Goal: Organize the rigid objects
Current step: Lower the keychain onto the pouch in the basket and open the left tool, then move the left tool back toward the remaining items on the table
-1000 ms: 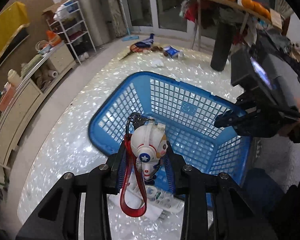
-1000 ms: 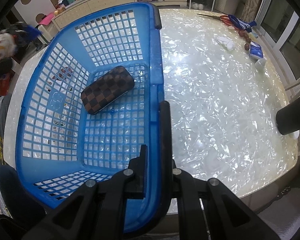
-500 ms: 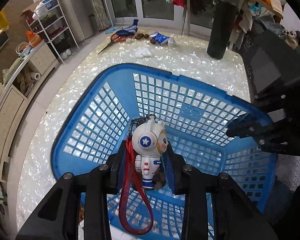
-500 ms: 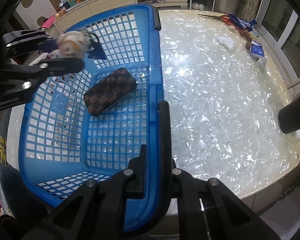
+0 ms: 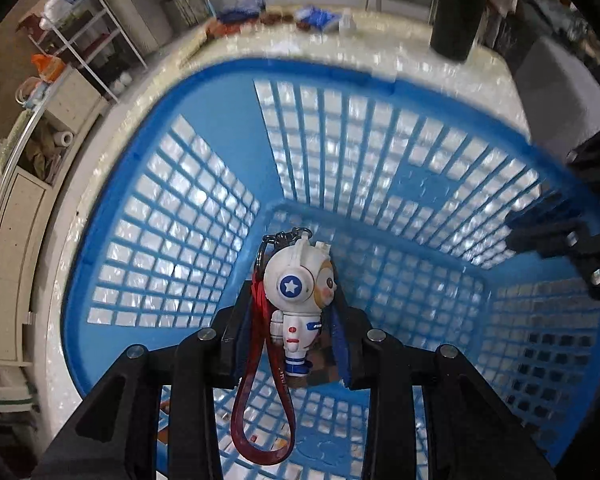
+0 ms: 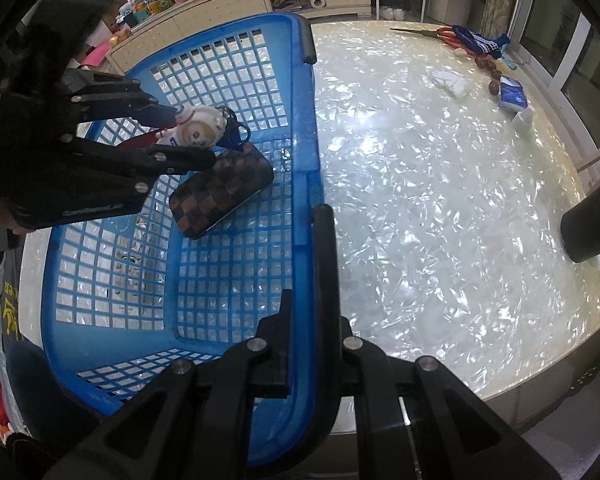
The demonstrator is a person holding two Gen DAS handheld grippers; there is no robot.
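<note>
A white astronaut keychain figure [image 5: 298, 300] with a red strap [image 5: 260, 412] hangs inside the blue mesh basket [image 5: 172, 208], and my left gripper [image 5: 296, 312] is shut on it. In the right wrist view the same figure [image 6: 198, 130] hovers just above a brown checkered case [image 6: 224, 190] lying on the basket floor, with the left gripper [image 6: 188, 134] reaching in from the left. My right gripper [image 6: 306, 276] is shut on the basket's near rim [image 6: 306, 200]. The case is mostly hidden behind the figure in the left wrist view.
The basket stands on a white pearly table [image 6: 440, 200]. At its far edge lie scissors [image 6: 428, 33], a blue cloth [image 6: 480, 42], a white wad [image 6: 452, 83], brown beads [image 6: 490, 68] and a blue packet [image 6: 512, 96]. A black cylinder [image 6: 592, 230] stands at the right edge.
My left gripper has carried the astronaut figure from above the basket rim down into the basket, close over the checkered case. The right gripper has kept still on the rim.
</note>
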